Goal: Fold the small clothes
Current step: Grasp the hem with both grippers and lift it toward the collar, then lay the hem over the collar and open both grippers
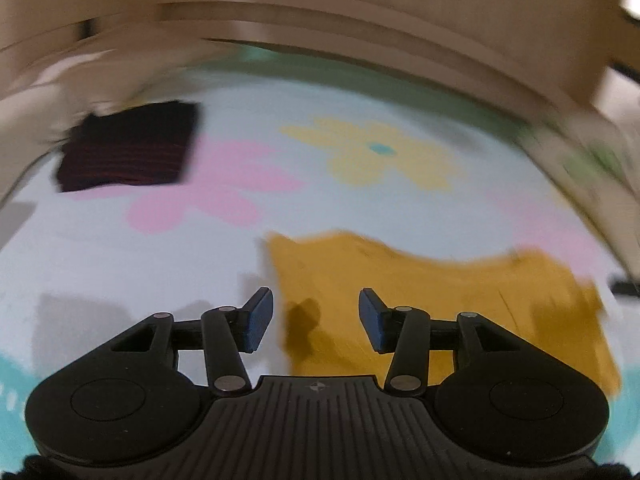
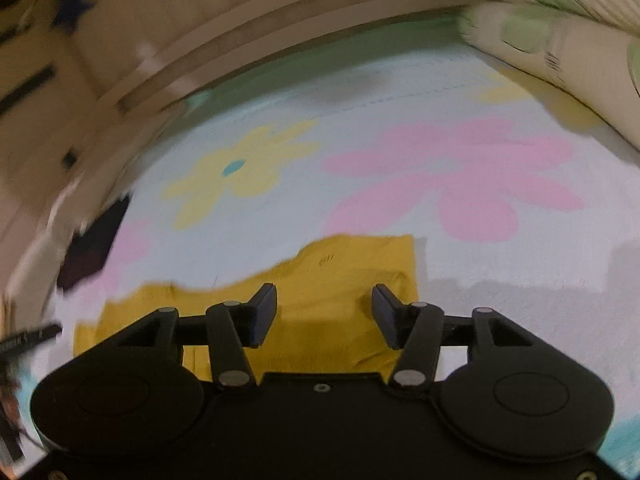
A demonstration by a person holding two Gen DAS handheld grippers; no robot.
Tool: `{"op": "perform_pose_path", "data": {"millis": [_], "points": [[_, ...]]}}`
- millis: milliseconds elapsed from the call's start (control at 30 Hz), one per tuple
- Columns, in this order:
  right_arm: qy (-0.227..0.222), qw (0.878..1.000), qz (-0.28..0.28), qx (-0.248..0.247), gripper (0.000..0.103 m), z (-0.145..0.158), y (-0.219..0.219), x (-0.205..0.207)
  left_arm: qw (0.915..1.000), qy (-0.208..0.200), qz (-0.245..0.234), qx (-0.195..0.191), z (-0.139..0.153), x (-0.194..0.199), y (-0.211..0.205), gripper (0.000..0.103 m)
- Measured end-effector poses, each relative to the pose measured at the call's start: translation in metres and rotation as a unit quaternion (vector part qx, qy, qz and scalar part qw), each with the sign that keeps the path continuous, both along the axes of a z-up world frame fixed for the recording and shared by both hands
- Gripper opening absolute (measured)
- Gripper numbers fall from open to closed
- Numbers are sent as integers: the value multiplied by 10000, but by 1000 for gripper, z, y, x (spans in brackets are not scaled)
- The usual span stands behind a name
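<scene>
Motion blur and gripper bodies hide much of both views.

The yellow garment (image 1: 420, 292) is smeared at its edges, so its folds and outline cannot be read; its near part is hidden behind the left gripper (image 1: 316, 316) and, in the other view, behind the right gripper (image 2: 324, 316). The dark folded cloth (image 1: 128, 148) is blurred in the left view, and in the right view it is only a smudge near the left edge. The wooden frame (image 1: 360, 28) behind the flowered sheet (image 1: 120, 256) is streaked beyond detail. A patterned cushion (image 2: 560, 32) is cut off by the right view's corner, its print illegible. Thin dark things (image 2: 28, 338) at that view's left edge are too blurred to identify.
</scene>
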State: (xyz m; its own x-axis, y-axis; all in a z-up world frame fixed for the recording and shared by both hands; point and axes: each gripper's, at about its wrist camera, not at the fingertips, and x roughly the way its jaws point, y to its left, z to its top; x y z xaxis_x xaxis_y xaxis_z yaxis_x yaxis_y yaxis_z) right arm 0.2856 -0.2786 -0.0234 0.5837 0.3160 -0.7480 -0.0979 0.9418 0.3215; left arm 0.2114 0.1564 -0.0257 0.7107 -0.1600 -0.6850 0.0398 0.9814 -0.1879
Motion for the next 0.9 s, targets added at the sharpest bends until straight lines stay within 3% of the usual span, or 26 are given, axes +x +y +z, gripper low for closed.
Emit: {"op": "perform_pose_path", "data": {"millis": [133,267,400,567,900], "points": [[28,9969,662,-435,52,-8,9,-22,9977,188,-643,72,-13,-21,-21,46],[103,9932,949,-671,52,-23,16,-32,9934,360,-1001,422,-27,-23,-37,46],[39,9883,1132,-1026,52,-35,28,-34,9934,531,-912,438,-43,-13,-35,46],[-31,9844,1178,-1307,52,-50,39,-25,9959,417,-710,379,-42,11,-35,46],[-198,9910,827,-1034,52,-58,39,26,9994,275,-186,54,-41,75,-29,46]]}}
